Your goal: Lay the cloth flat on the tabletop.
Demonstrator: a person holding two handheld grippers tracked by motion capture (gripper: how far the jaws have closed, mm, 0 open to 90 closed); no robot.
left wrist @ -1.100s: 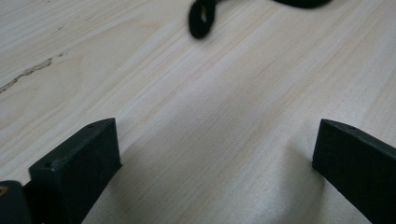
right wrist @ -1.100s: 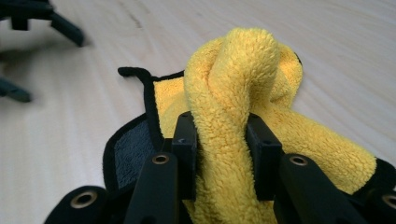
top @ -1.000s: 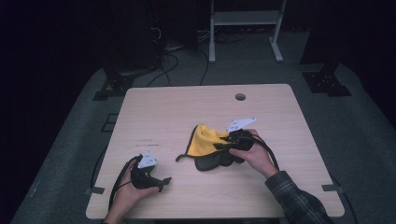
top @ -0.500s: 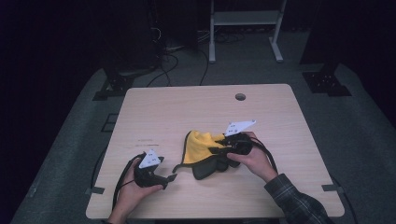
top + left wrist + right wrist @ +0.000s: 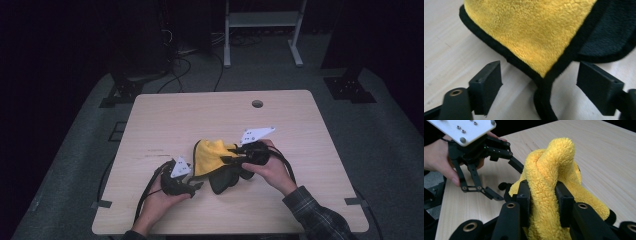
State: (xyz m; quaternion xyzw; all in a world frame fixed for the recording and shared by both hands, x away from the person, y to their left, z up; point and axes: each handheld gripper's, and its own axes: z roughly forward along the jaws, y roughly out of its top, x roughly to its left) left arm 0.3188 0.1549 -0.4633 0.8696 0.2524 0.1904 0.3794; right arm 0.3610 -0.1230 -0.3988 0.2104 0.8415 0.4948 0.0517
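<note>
The table [image 5: 175, 115], pale wood with a round hole near its far edge, is bare apart from the cloth and the two tongs. The cloth [image 5: 212, 157], yellow fleece with a black border and black back, sits bunched near the middle of the table's near half, partly lifted.

A thick fold of yellow fleece is clamped between the jaws of the right gripper [image 5: 543, 197], seen close in the right gripper view. The left gripper [image 5: 546, 95] is held with jaws spread wide, a black-edged corner of the cloth lying between them but untouched by either jaw.

Risks, as judged: the fold held on the right is bulky and soft, so slippage is likely if the cloth is pulled hard. The corner on the left is thin and flat on the wood; only the border may be caught, or the corner missed, if the jaws are closed too high. The table may be scraped if they are brought too low. The trailing cables could be snagged under the cloth.

No brand, label or readable writing is seen; the faint marks on the wood are illegible.
</note>
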